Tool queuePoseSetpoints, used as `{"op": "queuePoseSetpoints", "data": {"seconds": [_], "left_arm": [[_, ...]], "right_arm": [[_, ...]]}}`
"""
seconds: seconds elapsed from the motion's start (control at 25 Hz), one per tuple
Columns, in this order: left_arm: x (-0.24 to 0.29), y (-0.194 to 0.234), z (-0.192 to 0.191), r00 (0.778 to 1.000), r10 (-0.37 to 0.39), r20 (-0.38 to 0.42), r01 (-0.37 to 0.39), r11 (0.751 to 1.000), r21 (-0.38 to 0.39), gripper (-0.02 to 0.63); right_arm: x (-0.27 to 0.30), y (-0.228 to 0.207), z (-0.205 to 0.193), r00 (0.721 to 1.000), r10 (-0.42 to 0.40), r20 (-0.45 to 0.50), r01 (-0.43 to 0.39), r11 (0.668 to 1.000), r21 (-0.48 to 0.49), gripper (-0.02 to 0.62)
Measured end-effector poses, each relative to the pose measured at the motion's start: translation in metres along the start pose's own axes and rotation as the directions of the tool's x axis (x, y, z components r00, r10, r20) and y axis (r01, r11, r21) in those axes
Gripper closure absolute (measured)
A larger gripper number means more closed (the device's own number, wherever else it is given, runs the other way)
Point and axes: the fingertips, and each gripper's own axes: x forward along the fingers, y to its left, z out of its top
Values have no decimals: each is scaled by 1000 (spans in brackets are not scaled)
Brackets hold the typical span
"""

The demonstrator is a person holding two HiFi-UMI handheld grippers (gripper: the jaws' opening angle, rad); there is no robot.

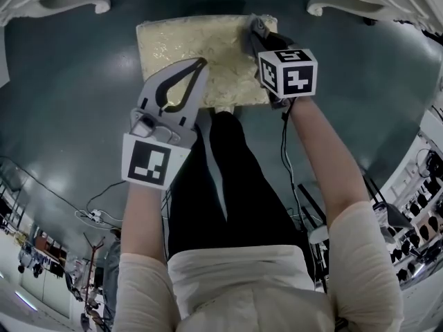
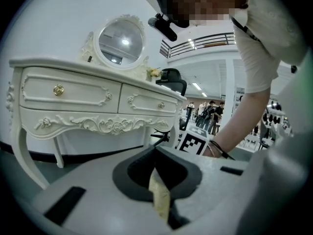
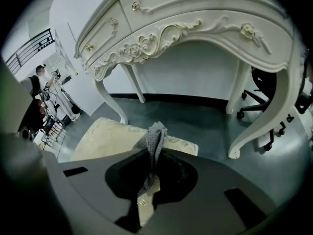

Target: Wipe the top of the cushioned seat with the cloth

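The cushioned seat (image 1: 187, 43) is a cream, patterned square on the dark floor, at the top middle of the head view. My right gripper (image 1: 253, 28) is over the seat's far right corner and is shut on a grey cloth (image 3: 156, 133). The cloth sticks up past the right gripper (image 3: 155, 154) with the seat (image 3: 105, 138) behind it. My left gripper (image 1: 202, 63) hovers over the seat's near edge. Its jaws meet at the tips with nothing held. In the left gripper view, the left gripper (image 2: 156, 153) shows only a sliver of cream seat below the tips.
A white carved vanity table (image 3: 195, 23) stands just beyond the seat; its legs (image 1: 69, 2) flank the seat's far side. A black office chair (image 3: 259, 94) sits behind the table's right leg. The person's dark trousers (image 1: 221, 185) touch the seat's near edge. A cable (image 1: 104, 192) lies on the floor at left.
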Motion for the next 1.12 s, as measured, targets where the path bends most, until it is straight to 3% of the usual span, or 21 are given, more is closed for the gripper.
{"op": "queuePoseSetpoints", "data": {"seconds": [0.32,0.48,0.72,1.12], "left_arm": [[4,-25,-1,998,-56,-21,57,998,20,604],[-5,-27,3,996,-87,7,87,996,29,604],[-37,-14,6,996,-81,43,80,997,21,604],[-123,35,-23,998,-58,18,58,998,-2,604]], "right_arm": [[-20,-46,-26,990,-129,-61,130,992,10,568],[-33,-45,-19,985,-167,-49,169,985,36,569],[-48,13,-2,993,-121,3,121,993,9,569],[-13,159,9,999,21,-31,-22,999,-30,568]]}}
